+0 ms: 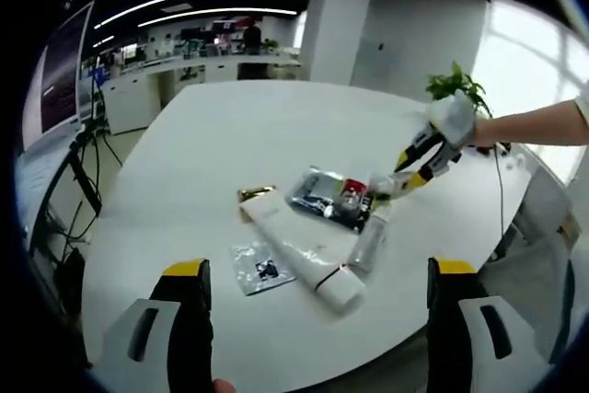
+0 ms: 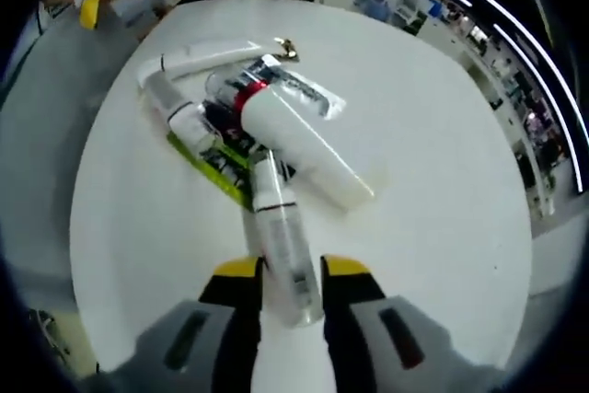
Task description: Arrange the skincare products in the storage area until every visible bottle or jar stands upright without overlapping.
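A pile of skincare products lies flat on the round white table (image 1: 230, 126). In the left gripper view a long white tube (image 1: 296, 250) lies nearest, with a silver sachet (image 1: 262, 269) to its left and a clear bottle (image 1: 372, 238) to its right. My left gripper (image 1: 317, 315) hangs open above the near table edge, apart from the pile. My right gripper (image 2: 293, 269) is shut on the base end of the clear bottle (image 2: 276, 218), which lies pointing into the pile. Beyond it lie a thick white tube (image 2: 304, 149), a red-banded bottle (image 2: 241, 94) and a thinner white tube (image 2: 198, 57).
A green-edged packet (image 2: 213, 170) lies under the pile, and a gold clip (image 2: 287, 46) sits at its far side. The right gripper (image 1: 409, 177) reaches in on a person's arm (image 1: 534, 126). A plant (image 1: 457, 87) stands at the table's far right. Bare tabletop surrounds the pile.
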`<action>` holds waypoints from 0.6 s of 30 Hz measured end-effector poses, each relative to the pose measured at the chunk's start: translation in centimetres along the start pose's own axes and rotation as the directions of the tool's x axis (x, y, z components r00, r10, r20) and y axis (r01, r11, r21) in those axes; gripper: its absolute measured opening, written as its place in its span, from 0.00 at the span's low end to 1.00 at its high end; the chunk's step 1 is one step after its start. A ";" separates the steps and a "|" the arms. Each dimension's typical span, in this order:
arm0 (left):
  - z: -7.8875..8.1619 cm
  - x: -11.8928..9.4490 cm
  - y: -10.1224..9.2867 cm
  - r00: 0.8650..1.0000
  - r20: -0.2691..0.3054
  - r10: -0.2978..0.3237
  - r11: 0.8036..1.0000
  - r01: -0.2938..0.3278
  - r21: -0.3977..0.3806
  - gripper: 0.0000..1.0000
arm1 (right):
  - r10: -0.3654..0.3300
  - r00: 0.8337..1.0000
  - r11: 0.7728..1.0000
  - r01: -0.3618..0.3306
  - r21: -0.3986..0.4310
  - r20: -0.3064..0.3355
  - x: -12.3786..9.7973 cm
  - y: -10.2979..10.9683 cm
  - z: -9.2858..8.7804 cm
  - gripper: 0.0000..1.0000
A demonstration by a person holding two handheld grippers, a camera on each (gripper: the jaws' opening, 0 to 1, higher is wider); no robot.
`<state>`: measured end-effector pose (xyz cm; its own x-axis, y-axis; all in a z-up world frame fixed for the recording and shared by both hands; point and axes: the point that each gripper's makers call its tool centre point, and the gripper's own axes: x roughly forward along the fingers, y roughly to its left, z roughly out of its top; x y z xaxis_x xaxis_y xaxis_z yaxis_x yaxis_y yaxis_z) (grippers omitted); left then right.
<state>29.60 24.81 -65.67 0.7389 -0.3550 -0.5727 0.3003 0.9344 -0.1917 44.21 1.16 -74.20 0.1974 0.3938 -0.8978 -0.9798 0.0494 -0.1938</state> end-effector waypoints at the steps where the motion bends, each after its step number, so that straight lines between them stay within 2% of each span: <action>1: 0.0 0.0 0.0 1.000 0.000 0.000 1.000 0.000 0.000 0.96 | 0.005 1.000 1.000 -0.005 -0.002 -0.003 0.1 0.0 0.0 0.24; 7: -0.3 -0.2 0.1 1.000 -0.004 0.002 1.000 -0.002 -0.002 0.95 | 0.069 0.996 0.991 -0.075 -0.110 -0.058 0.4 0.5 0.2 0.22; 18: -0.1 -0.2 -0.3 1.000 0.000 -0.008 1.000 0.008 -0.002 0.95 | 0.094 0.993 0.989 -0.101 -0.105 -0.064 0.9 0.6 0.1 0.22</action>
<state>29.28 24.59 -65.55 0.7364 -0.3625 -0.5712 0.3048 0.9316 -0.1982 43.80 1.58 -75.06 0.1060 0.3367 -0.9356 -0.9859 -0.0868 -0.1429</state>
